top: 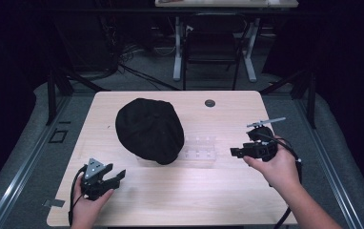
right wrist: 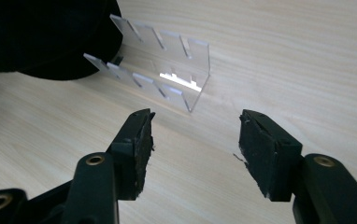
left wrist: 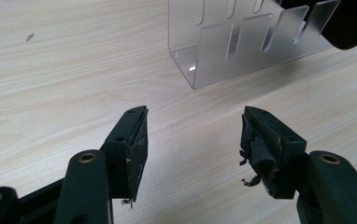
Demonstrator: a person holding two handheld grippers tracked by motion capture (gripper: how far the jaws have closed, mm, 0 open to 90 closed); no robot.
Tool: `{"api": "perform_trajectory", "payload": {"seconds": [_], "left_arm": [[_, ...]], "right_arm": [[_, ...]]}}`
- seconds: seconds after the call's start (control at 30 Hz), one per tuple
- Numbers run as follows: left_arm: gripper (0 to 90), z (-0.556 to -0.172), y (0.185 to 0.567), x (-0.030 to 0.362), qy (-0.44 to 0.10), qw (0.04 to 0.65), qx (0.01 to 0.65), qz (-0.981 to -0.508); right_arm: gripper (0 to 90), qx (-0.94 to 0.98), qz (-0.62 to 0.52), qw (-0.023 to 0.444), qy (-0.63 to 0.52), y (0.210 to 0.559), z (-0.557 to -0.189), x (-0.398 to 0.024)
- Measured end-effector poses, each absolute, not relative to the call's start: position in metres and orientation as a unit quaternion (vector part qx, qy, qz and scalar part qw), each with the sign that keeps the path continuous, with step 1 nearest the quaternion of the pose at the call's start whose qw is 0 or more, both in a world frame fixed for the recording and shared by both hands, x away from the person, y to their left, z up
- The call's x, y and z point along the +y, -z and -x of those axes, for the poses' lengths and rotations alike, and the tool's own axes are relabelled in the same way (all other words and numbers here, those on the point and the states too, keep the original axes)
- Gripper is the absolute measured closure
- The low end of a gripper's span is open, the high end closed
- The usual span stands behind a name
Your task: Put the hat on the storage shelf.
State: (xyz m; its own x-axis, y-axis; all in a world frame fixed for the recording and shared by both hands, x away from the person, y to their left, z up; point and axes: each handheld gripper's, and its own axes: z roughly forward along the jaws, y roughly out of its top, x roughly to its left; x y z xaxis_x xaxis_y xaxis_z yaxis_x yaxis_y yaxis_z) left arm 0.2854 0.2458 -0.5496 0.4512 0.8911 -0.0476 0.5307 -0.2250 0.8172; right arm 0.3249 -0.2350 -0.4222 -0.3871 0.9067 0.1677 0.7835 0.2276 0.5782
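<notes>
A black cap [top: 149,130] lies on the wooden table [top: 137,195], resting over the left end of a clear acrylic slotted rack [top: 200,148]. My left gripper [top: 118,177] sits near the table's front left, open, nothing between its jaws; in the left gripper view [left wrist: 193,133] the rack [left wrist: 242,44] stands ahead of it. My right gripper [top: 233,152] hovers just right of the rack, pointing left at it, open and empty. The right gripper view [right wrist: 195,133] has the rack [right wrist: 167,70] close in front and the cap [right wrist: 41,37] at upper left.
A round cable hole [top: 210,103] sits near the table's far edge. Beyond the table stand a dark chair [top: 212,47] and white desk legs [top: 177,52] on the grey floor. Bare tabletop stretches along the front edge between the two hands.
</notes>
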Motion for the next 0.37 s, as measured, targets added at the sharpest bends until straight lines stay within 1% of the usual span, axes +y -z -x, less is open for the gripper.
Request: {"api": "perform_trajectory", "payload": {"seconds": [0.07,0.13,0.27,0.3,0.37], "left_arm": [[41.9,-0.286,0.55,0.246,-0.224,0.413,0.474,-0.745],[41.9,-0.286,0.55,0.247,-0.219,0.417,0.476,-0.743],[40.9,-0.287,0.546,0.248,-0.189,0.442,0.47,-0.74],[40.9,-0.287,0.545,0.248,-0.181,0.458,0.464,-0.736],[39.5,-0.288,0.541,0.251,-0.157,0.494,0.455,-0.724]], "right_arm": [[43.2,0.78,-0.541,0.108,-0.297,0.433,-0.318,-0.236],[43.2,0.78,-0.538,0.111,-0.299,0.437,-0.316,-0.237],[43.2,0.772,-0.542,0.117,-0.311,0.452,-0.305,-0.24],[43.2,0.772,-0.542,0.117,-0.311,0.452,-0.305,-0.24],[43.2,0.762,-0.542,0.131,-0.329,0.459,-0.299,-0.243]]}}
